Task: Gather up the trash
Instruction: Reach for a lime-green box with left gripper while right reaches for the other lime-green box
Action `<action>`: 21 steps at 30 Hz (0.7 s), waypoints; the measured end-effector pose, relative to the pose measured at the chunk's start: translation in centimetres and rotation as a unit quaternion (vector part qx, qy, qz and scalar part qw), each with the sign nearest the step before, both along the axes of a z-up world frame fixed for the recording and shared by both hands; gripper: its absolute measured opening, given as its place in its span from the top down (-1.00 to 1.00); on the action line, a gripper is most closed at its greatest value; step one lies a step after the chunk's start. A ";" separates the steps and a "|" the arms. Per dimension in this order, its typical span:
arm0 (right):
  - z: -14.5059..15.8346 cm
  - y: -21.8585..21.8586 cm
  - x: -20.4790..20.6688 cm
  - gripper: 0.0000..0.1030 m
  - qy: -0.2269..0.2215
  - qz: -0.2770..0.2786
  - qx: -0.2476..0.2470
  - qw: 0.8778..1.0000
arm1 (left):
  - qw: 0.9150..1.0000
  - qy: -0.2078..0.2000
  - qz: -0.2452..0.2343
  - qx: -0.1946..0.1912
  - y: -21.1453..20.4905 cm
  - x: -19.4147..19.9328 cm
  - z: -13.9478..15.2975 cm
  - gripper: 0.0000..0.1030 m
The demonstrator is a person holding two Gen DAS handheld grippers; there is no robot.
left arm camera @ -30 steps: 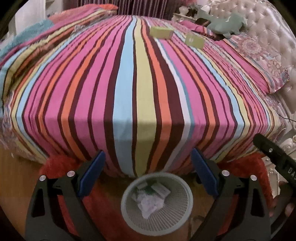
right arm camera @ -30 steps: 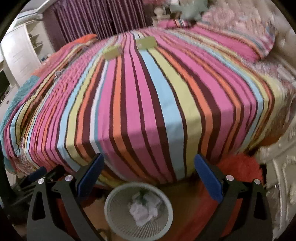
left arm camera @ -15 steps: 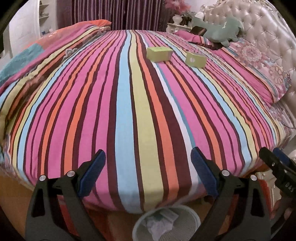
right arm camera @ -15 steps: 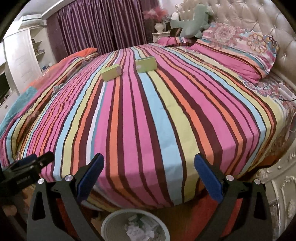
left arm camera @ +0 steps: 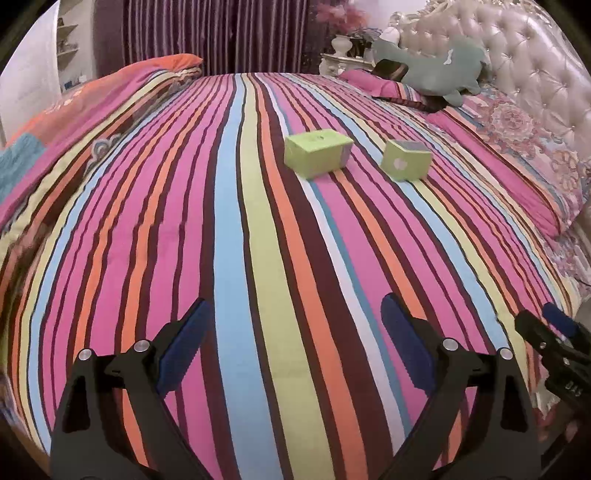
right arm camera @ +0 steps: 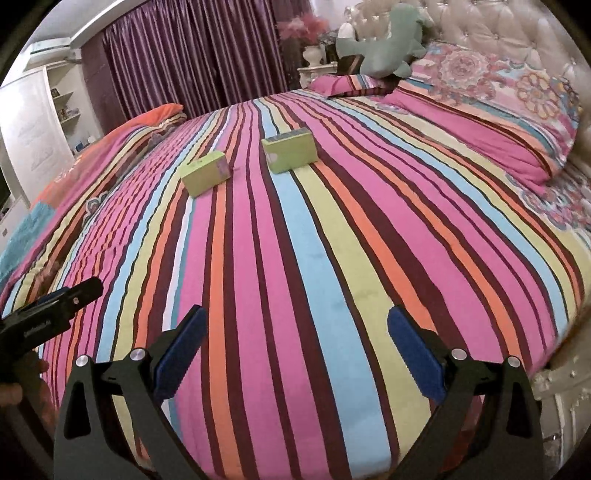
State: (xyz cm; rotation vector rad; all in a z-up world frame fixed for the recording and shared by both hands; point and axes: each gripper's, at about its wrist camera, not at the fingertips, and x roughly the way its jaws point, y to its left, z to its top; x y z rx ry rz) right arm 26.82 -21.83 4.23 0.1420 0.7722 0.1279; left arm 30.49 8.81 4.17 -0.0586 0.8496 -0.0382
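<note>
Trash: two light green boxes on the striped bedspread (left arm camera: 258, 229), above centre in both views. The left box (left arm camera: 317, 153) lies flat on a long face; the right box (left arm camera: 406, 160) stands just beside it, apart, showing a small pale emblem. Both sit loose on the cover, well beyond either tool, so neither is yet reached. Left gripper (left arm camera: 295, 347): lower edge of its own view, jaws wide, only bedspread between them. Right gripper (right arm camera: 295, 350): likewise low in its view, jaws wide and empty; judged readied for one box each. Each tool's tip intrudes at the other view's lower side edge. Background: teal plush toy (left arm camera: 436, 70) against the tufted headboard (left arm camera: 535, 59), upper right; purple curtains (left arm camera: 221, 33) at top. Not visible: any bin, the boxes' far faces and their contents; printing on them is too small to read.
</note>
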 end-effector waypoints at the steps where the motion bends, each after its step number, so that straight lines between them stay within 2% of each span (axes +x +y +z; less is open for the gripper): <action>1: 0.0 0.1 0.5 -0.82 0.000 0.001 -0.003 1.000 | 1.000 0.000 -0.001 0.002 0.1 0.7 -0.1 -0.76; 2: 0.2 0.4 1.7 -0.82 -0.003 0.000 -0.015 1.000 | 1.000 -0.001 -0.002 0.008 0.3 1.8 -0.2 -0.76; 7: 0.2 1.5 5.0 -0.82 -0.008 0.000 -0.013 1.000 | 0.999 -0.005 -0.019 0.037 0.6 7.1 -0.6 -0.76; 12: -0.2 2.9 9.1 -0.82 -0.023 -0.011 -0.015 1.000 | 0.996 -0.025 -0.058 0.064 0.2 12.3 -0.7 -0.76; 17: -0.3 4.2 12.5 -0.82 -0.031 -0.026 -0.019 0.999 | 0.996 -0.026 -0.081 0.038 0.2 17.1 -0.7 -0.76; 21: -0.7 5.0 15.8 -0.82 -0.017 -0.045 -0.020 0.999 | 0.994 -0.018 -0.100 0.040 -0.8 20.3 -0.9 -0.76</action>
